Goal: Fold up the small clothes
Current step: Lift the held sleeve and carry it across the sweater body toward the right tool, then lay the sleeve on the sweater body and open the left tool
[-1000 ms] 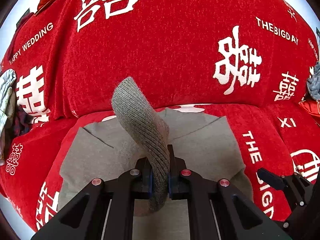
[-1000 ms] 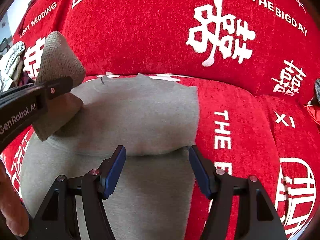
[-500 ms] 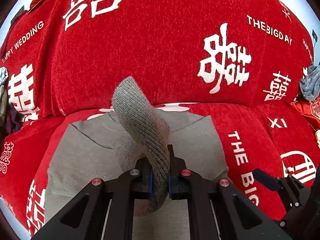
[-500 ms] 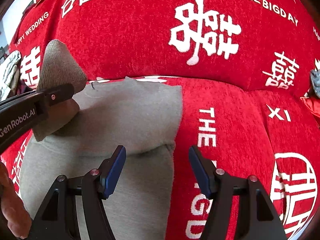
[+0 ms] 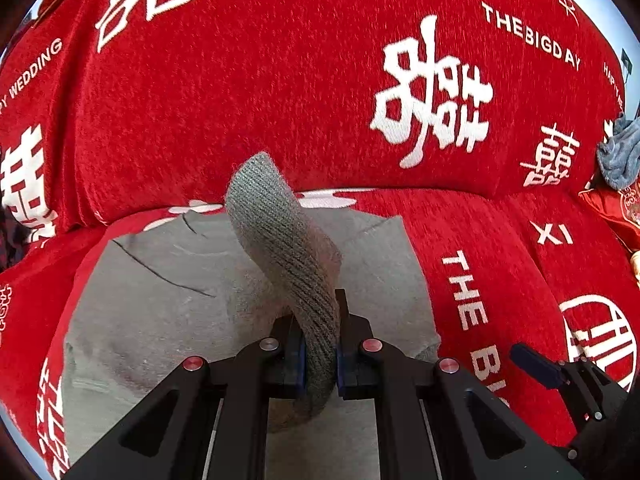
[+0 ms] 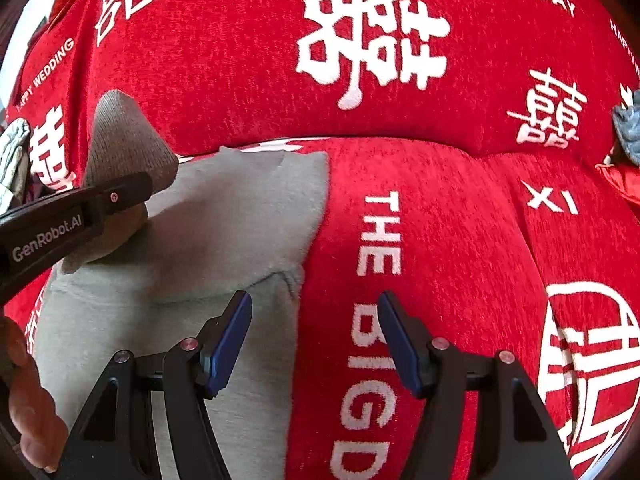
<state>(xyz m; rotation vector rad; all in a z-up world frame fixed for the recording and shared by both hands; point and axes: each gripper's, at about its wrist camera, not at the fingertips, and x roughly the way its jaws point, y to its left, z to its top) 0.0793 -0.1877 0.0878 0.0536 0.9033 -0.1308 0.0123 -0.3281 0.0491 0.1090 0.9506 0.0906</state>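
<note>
A small grey knit garment (image 5: 168,292) lies partly folded on the seat of a red sofa (image 5: 280,80). My left gripper (image 5: 320,356) is shut on the garment's ribbed cuff (image 5: 280,232), which curls up above the jaws. In the right wrist view the left gripper (image 6: 80,216) holds the cuff (image 6: 124,144) over the garment's left side (image 6: 240,220). My right gripper (image 6: 314,336) is open and empty, hovering over the garment's right edge and the red cover.
The sofa cover (image 6: 460,240) is red with white lettering and characters. A blue-grey cloth (image 5: 620,156) lies at the far right on the sofa. Pale clothes (image 6: 14,152) sit at the far left.
Both views have shifted right across the sofa. The left gripper keeps hold of the cuff and carries it over the garment. The right gripper stays open, now over the garment's right edge.
</note>
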